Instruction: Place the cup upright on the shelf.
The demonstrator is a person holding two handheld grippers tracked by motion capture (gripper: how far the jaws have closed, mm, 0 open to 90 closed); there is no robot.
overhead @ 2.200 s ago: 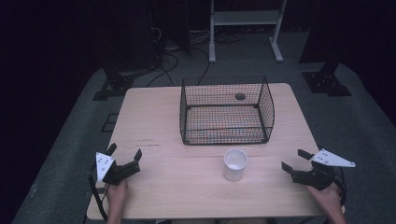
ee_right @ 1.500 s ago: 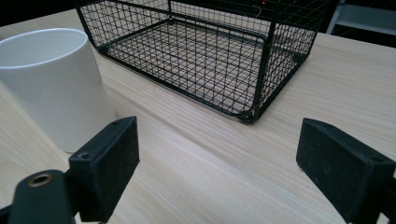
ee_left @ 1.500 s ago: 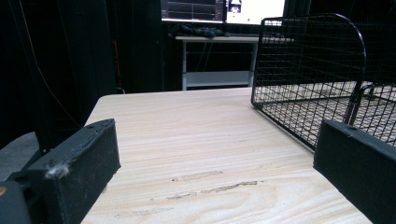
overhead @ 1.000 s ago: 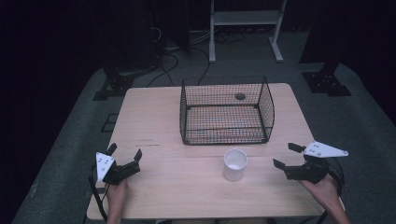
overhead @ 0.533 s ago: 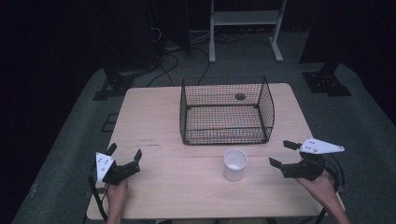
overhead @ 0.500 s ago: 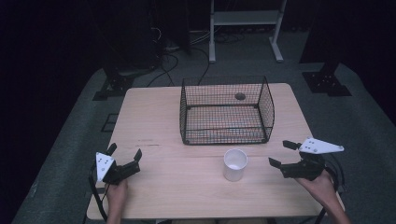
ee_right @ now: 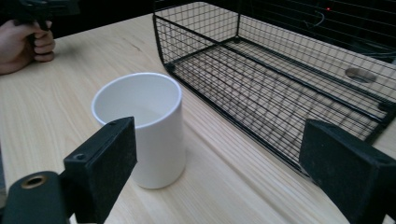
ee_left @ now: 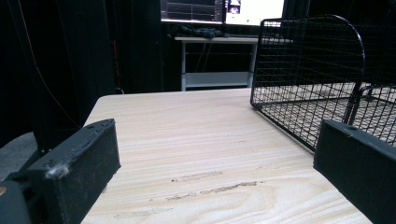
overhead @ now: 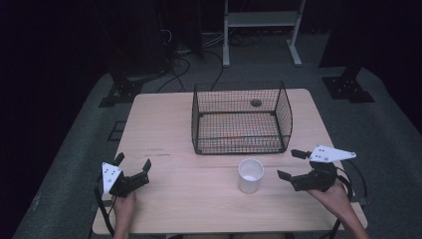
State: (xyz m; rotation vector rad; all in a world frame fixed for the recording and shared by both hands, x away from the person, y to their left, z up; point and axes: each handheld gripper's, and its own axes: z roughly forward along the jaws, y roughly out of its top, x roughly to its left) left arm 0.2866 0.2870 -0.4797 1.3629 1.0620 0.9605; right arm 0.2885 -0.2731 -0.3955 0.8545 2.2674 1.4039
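Since the earlier high views, our right tool (overhead: 292, 164) has slid leftward across the tabletop (overhead: 164, 124) toward the white cup (overhead: 250, 175), while our left tool (overhead: 133, 165) sits where it was at the near left corner. Our right tool's jaws have just been opening and now stand spread, with nothing between them yet; in the right gripper view the cup (ee_right: 141, 126) stands just beyond the tips, closer to the jaw at that view's left than to the other, so it is not yet centred in the gap. Our left tool is also spread and empty, pointed up the tabletop toward the wire basket (overhead: 241, 119). The cup stands upright and open-mouthed on the near half of the tabletop, just in front of the basket's near wall and apart from it. What the coming move turns on, as we judge it, is this: the cup lies directly left of our right tool, near it, whereas our left tool is well apart on the far side of the cup. The cup's long axis is vertical, so a level sideways approach should bring the spread jaws around its wall.
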